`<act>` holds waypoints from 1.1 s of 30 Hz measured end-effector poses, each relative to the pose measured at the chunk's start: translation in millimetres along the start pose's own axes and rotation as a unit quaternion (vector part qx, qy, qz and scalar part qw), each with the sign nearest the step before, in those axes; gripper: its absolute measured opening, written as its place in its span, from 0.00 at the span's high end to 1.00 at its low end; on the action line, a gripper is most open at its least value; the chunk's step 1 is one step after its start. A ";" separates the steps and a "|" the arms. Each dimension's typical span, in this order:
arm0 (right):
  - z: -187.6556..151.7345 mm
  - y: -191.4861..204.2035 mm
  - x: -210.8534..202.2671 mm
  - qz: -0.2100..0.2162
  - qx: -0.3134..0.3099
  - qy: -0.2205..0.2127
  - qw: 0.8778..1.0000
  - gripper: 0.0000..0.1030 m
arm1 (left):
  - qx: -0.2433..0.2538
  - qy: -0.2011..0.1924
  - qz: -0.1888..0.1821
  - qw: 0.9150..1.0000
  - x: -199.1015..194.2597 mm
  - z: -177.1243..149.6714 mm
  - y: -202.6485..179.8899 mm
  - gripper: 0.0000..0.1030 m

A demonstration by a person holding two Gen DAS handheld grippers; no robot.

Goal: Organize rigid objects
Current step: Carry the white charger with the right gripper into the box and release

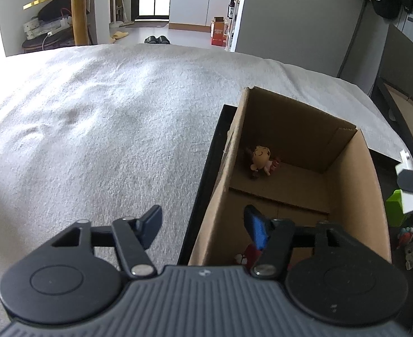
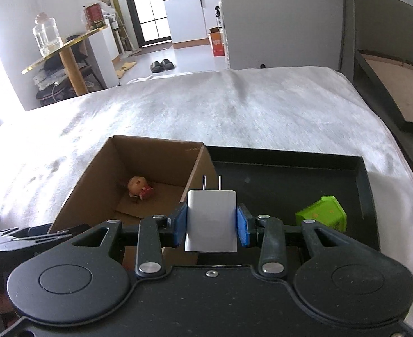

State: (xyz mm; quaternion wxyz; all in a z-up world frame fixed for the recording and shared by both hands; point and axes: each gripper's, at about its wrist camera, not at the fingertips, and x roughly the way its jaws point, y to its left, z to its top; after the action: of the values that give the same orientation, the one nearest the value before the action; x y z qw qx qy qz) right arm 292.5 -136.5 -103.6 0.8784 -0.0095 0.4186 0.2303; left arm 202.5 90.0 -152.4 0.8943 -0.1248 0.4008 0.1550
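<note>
Right tool (image 2: 212,221) clamps white charger (image 2: 211,219), not yet in cardboard box (image 2: 94,174) at 10 o'clock; doll figurine (image 2: 139,187) already inside; green block (image 2: 323,213) left on black tray (image 2: 290,168); left tool (image 1: 203,224) wide, empty

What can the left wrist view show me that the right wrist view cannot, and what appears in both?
Only the left wrist view shows the open left gripper, a red toy at the box's near end, and small figurines on the tray. Only the right wrist view shows the charger's prongs and the right gripper clamping the white charger. Both show the cardboard box, the doll inside, the green block and the black tray.
</note>
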 end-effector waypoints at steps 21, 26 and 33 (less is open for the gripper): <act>10.4 42.0 25.6 0.041 -0.033 0.006 0.999 0.65 | -0.016 0.010 -0.026 0.999 2.6 -0.4 4.1 0.86; 14.5 47.9 35.3 0.047 -0.043 0.007 0.998 0.65 | -0.016 0.010 -0.026 0.999 3.2 0.1 4.6 0.86; 22.3 42.0 35.5 0.016 -0.061 -0.007 0.998 0.62 | -0.012 0.009 -0.024 1.000 4.2 0.4 4.0 0.86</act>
State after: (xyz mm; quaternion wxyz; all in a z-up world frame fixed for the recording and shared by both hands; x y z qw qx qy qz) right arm 310.7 -80.2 -107.9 0.8754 -0.0542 0.3976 0.2695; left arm 203.9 94.6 -155.8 0.8926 -0.1469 0.4034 0.1374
